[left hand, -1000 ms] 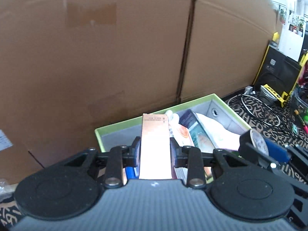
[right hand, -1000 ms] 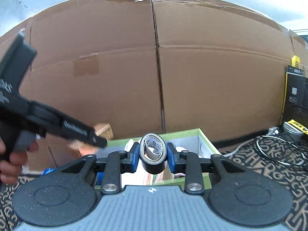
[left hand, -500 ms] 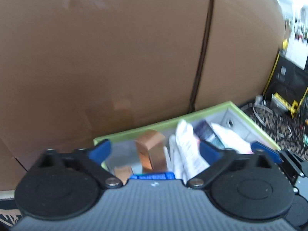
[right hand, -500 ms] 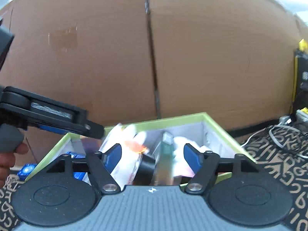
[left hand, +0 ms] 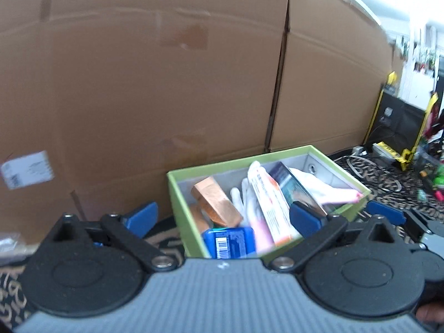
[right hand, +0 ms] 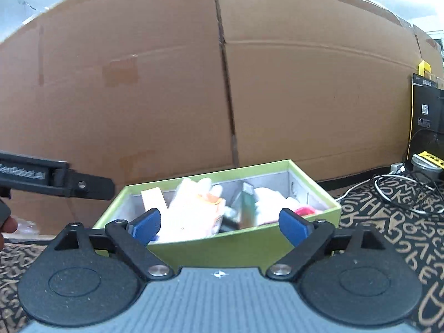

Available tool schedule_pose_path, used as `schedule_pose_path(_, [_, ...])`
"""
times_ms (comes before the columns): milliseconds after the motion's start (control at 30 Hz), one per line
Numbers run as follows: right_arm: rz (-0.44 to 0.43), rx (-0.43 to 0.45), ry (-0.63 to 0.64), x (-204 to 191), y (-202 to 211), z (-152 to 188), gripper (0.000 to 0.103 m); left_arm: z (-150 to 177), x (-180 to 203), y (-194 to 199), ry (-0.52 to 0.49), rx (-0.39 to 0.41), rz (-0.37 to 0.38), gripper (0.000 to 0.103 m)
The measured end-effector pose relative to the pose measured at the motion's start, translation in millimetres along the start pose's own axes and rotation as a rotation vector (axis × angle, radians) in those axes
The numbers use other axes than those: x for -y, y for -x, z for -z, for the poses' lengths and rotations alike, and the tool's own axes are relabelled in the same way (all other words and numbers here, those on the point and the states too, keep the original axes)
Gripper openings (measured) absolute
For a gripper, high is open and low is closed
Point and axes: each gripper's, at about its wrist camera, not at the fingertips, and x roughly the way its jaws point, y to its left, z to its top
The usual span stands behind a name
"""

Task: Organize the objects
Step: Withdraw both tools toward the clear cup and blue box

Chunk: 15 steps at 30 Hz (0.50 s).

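Left tongs (left hand: 222, 219): spread wide, nothing between them, low in the left wrist view over the near end of the box.
Right tongs (right hand: 219, 223): jaws opening, nothing gripped, low centre of the right wrist view.
Green box (left hand: 337, 163): centre right, on a patterned cloth against a cardboard wall (left hand: 138, 83); probably the collecting place.
Copper carton (left hand: 217, 202): inside, left half, lying tilted, long axis from upper left to lower right.
Tube (left hand: 267, 197): leaning beside it, cap end up.
Blue pack (left hand: 229, 242): nearest corner, barcode facing the camera.
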Motion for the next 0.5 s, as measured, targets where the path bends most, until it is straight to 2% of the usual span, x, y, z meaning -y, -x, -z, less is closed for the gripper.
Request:
schedule_pose_path(133, [-0.034, -0.002, 0.001, -13.9, 26.7, 12.7, 0.095, 27.6, -20.6, 41.0, 0.049, -0.015, -0.002, 0.103])
schedule_pose_path(267, [-0.088, -0.036, -0.006, -39.4, 33.4, 23.4, 0.096, 51.5, -52.6, 75.8, 0.096, -0.067, -0.022, 0.103])
schedule_pose_path(400, [-0.155, -0.086, 0.007, -65.2, 34.4, 37.6, 0.096, 74.7, -69.5, 95.8, 0.081, -0.105, -0.09, 0.103])
schedule_pose_path(500, [-0.208, -0.124, 0.044, -89.5, 32.8, 46.2, 0.096, 86.2, -91.0, 107.1, 0.107, -0.126, -0.118, 0.103])
